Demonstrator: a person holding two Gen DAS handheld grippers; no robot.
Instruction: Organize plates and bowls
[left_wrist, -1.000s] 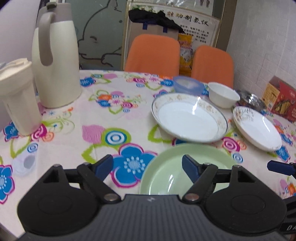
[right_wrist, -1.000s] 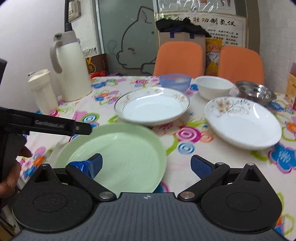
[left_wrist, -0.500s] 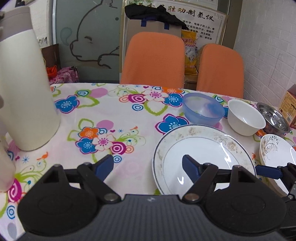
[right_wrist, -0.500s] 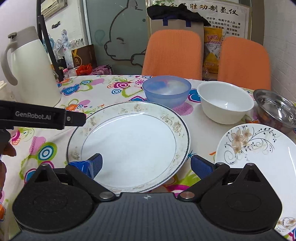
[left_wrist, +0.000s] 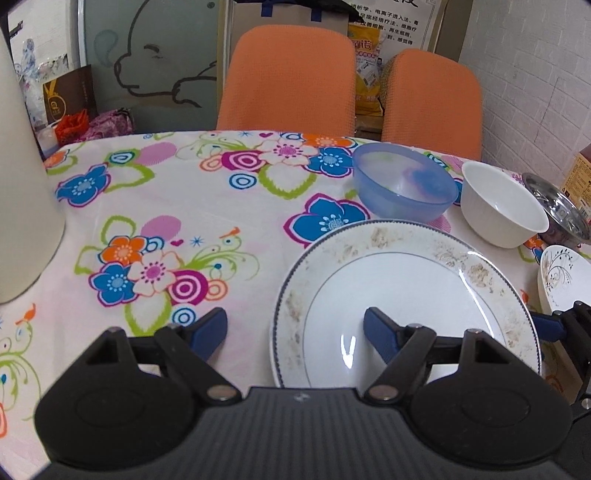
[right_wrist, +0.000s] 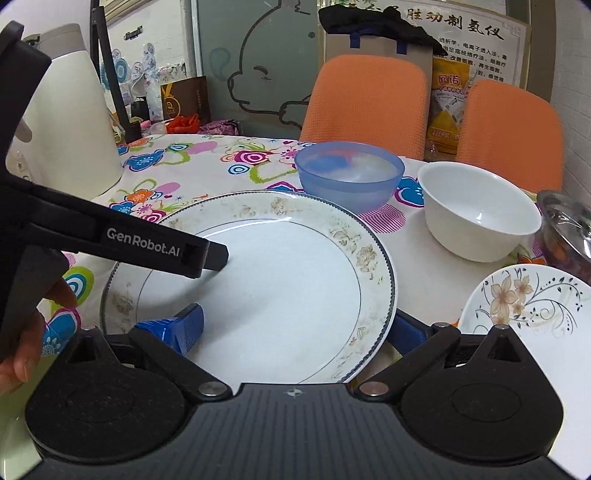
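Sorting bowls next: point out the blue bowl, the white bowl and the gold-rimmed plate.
blue bowl (right_wrist: 347, 184): right wrist view, front wall.
white bowl (right_wrist: 476, 236): right wrist view, front outer wall.
gold-rimmed plate (left_wrist: 402, 291): left wrist view, bare centre.

Both wrist views low, sharing plate (left_wrist: 406, 291)

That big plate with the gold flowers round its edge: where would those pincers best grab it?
Probably by the rim. The gold-rimmed plate lies flat and is much wider than the open right gripper, so only its thin raised edge fits between the fingers. The near right edge looks best: that gripper already straddles it, and the blue bowl and white bowl crowd the far side.
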